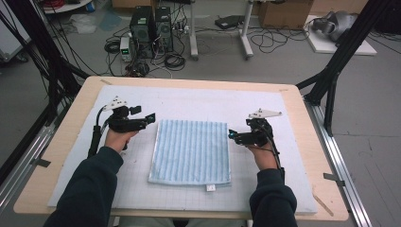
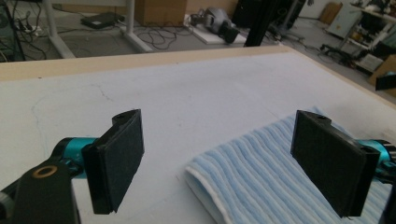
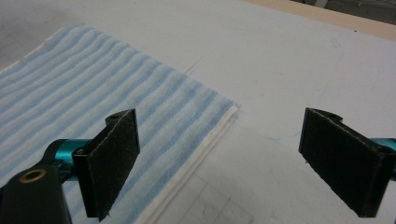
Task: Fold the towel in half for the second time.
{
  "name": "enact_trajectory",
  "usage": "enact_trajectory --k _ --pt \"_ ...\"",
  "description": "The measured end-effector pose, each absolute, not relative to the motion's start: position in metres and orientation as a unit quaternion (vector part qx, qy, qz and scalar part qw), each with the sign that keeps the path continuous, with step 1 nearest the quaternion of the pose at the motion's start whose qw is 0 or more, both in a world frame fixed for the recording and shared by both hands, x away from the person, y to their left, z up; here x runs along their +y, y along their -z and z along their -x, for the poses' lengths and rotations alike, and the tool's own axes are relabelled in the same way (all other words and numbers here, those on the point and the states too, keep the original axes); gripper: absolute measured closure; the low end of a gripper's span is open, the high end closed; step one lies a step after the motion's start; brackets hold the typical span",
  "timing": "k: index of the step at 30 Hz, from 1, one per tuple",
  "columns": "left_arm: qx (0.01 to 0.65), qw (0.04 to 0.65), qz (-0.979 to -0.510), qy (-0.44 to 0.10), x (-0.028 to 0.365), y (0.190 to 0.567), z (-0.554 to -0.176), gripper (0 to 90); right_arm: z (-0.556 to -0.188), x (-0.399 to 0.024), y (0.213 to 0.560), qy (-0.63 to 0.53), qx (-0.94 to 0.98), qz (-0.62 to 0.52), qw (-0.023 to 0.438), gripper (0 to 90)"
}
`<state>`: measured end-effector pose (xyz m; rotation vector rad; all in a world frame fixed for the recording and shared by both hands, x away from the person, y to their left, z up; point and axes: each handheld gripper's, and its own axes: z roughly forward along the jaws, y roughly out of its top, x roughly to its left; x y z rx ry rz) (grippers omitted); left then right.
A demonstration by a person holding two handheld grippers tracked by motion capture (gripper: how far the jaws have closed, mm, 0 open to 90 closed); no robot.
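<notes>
Blue-striped towel (image 1: pixel 191 151), folded mid-mat, looks soft, light and limp; its far corners suit pinching, where the left gripper (image 1: pixel 150 117) and right gripper (image 1: pixel 231 135) both gape wide.

Even, soft light; slightly blurred

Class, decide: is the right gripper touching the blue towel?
Apart. In the right gripper view the open right gripper hangs above the towel corner, jaws spread with nothing between them.

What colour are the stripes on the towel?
Light blue and paler blue stripes on the folded terry towel, with a white edge; clearest in the right gripper view.
</notes>
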<state>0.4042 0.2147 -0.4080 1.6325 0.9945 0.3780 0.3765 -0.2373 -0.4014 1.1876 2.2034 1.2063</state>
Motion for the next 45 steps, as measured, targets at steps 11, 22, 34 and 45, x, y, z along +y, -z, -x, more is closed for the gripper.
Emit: enact_trajectory --k 11,22,34,45 --pt "0.440 0.484 -0.741 -0.155 0.188 0.432 -0.439 28.8 -0.388 -0.232 0.406 -0.411 0.783 -0.433 0.175 11.6" --pt "0.435 0.421 -0.782 -0.147 0.172 0.451 -0.445 42.9 -0.393 -0.232 0.412 -0.406 0.787 -0.434 0.166 11.6" --pt "0.392 0.405 -0.807 -0.178 0.163 0.450 -0.437 83.0 -0.399 -0.230 0.419 -0.399 0.786 -0.444 0.162 11.7" --pt "0.406 0.414 -0.797 -0.167 0.165 0.451 -0.437 84.6 -0.410 -0.226 0.424 -0.387 0.780 -0.462 0.168 15.3"
